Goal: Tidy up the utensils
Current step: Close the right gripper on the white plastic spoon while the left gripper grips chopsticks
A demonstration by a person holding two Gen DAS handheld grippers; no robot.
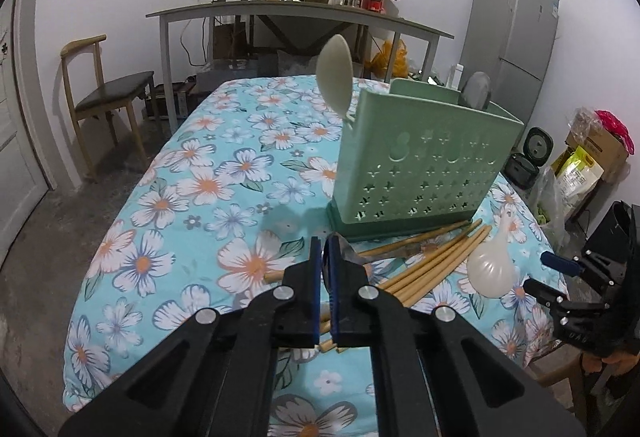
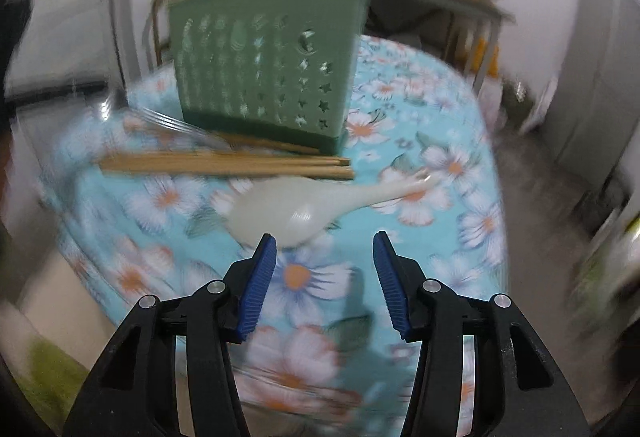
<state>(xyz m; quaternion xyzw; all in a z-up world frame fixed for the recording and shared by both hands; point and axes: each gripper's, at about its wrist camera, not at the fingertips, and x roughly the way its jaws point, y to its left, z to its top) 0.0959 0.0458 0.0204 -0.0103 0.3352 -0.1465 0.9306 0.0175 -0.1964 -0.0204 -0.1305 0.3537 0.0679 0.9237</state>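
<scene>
**Q:** Black gripper arms fill the bottom of both views. What are they doing?

**A:** Left gripper (image 1: 323, 241), bottom centre of its view: jaws nearly pressed together, with something thin and metallic showing just beyond them. Whether they pinch it, I cannot tell. Right gripper (image 2: 324, 239), bottom centre of its own view: jaws spread wide, holding nothing, hovering just short of the bowl of a white rice spoon.

**Q:** Describe the scene, biggest things first.

**A:** A desk (image 1: 192, 197) covered in blue floral cloth fills most of the left view. On it, right of centre, stands a green utensil holder (image 1: 424, 165) with star-shaped cutouts. A pale spoon (image 1: 335, 75) sticks up from its left edge, and a grey round utensil (image 1: 478, 91) rises at its far right. Below the holder, a bundle of wooden chopsticks (image 1: 436, 261) lies loose on the cloth, one end hidden under the left jaws. The white rice spoon (image 1: 490, 267) lies to the lower right of them, near the desk edge. In the right view a metal fork (image 2: 168, 121) lies at centre left, beside the holder's base.

**Q:** What could go wrong?

**A:** My judgement: the right view is blurred, suggesting fast motion, so the open jaws could nudge the rice spoon off the desk. Lifting whatever sits at the left jaws could drag or scatter the chopsticks crossing beneath. The tall, light holder might tip if bumped.
</scene>
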